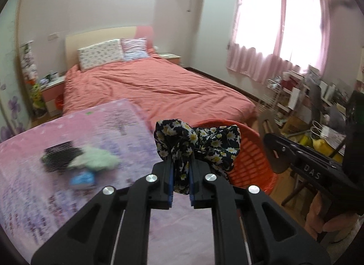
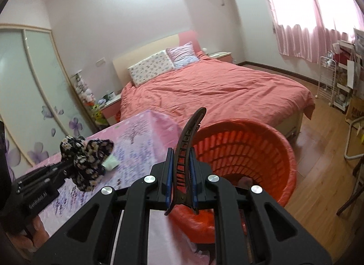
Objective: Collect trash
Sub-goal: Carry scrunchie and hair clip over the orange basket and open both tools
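Left gripper (image 1: 181,171) jaws pinching a floral cloth scrunchie (image 1: 198,144), right gripper (image 2: 180,174) marked "DAS", jaws clamped on a brown hair clip (image 2: 187,142), orange basket (image 2: 282,151) just beyond, pink printed tablecloth (image 1: 34,196) with blurred scraps (image 1: 91,162), pink bed (image 2: 223,87) behind.

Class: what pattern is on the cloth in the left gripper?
Dark floral cloth with pale daisies; left wrist view.

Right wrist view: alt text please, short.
The right gripper is shut on a dark hair clip above an orange basket; at left, the left gripper holds a floral scrunchie over a pink table.
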`<state>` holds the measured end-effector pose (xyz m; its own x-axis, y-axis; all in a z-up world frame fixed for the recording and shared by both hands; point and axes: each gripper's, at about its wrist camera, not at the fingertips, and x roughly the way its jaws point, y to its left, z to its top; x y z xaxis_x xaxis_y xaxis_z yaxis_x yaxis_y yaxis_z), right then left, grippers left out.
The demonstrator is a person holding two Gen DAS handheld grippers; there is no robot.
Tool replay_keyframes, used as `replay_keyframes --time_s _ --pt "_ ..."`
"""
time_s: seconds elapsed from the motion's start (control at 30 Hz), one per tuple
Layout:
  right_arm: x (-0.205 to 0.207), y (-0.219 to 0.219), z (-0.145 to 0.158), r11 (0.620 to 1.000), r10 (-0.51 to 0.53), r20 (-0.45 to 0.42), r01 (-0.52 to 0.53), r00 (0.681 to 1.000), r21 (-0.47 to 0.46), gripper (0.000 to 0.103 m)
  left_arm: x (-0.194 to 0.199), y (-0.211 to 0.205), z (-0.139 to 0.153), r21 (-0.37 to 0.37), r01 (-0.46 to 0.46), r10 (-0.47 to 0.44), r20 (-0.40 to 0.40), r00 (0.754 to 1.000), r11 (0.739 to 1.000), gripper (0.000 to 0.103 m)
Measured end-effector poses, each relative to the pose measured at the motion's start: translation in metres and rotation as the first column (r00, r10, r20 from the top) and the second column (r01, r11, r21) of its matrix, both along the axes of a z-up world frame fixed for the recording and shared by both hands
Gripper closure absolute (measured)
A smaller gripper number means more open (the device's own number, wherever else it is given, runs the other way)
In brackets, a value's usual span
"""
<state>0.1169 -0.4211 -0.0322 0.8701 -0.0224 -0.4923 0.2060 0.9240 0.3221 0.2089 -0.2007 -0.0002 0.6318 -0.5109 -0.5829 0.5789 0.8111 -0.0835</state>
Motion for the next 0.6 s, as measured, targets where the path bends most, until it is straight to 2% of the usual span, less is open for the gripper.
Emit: replay_keyframes --time_s 0.27,0.33,0.43,0.47,0.5,0.53,0.57,0.6 --pt "0.016 -0.039 -0.015 0.997 -0.043 -0.008 0.043 0.999 0.061 0.090 0.020 -0.061 -0.022 0.030 0.084 -0.083 -0.034 0.996 0.996 0.090" --pt "0.022 -0.045 -0.020 0.997 -0.046 -0.012 0.047 0.999 0.067 0.090 0.026 -0.072 -0.029 0.037 0.091 -0.089 -0.040 0.995 0.995 0.086" --pt "0.029 -0.053 -0.028 0.996 -0.041 -0.027 0.043 0.999 0.081 0.088 0.033 -0.084 -0.041 0.057 0.083 -0.080 -0.047 0.996 0.995 0.072" --pt "0.032 -0.055 -0.032 0.995 -0.045 -0.036 0.047 0.998 0.086 0.080 0.035 -0.086 -0.043 0.063 0.077 -0.074 -0.049 0.996 0.995 0.066" --pt "0.033 -0.054 -0.035 0.995 -0.047 -0.046 0.051 0.998 0.091 0.074 0.036 -0.087 -0.045 0.070 0.070 -0.067 -0.050 0.997 0.995 0.063" --pt "0.034 -0.055 -0.038 0.994 -0.049 -0.054 0.054 0.997 0.098 0.064 0.038 -0.085 -0.048 0.077 0.061 -0.057 -0.053 0.997 0.995 0.063" --pt "0.033 -0.055 -0.039 0.993 -0.052 -0.057 0.058 0.997 0.100 0.058 0.040 -0.082 -0.051 0.081 0.054 -0.049 -0.055 0.997 0.995 0.061" --pt "0.032 -0.055 -0.042 0.993 -0.057 -0.060 0.063 0.997 0.101 0.056 0.041 -0.078 -0.053 0.084 0.046 -0.042 -0.058 0.997 0.995 0.060"
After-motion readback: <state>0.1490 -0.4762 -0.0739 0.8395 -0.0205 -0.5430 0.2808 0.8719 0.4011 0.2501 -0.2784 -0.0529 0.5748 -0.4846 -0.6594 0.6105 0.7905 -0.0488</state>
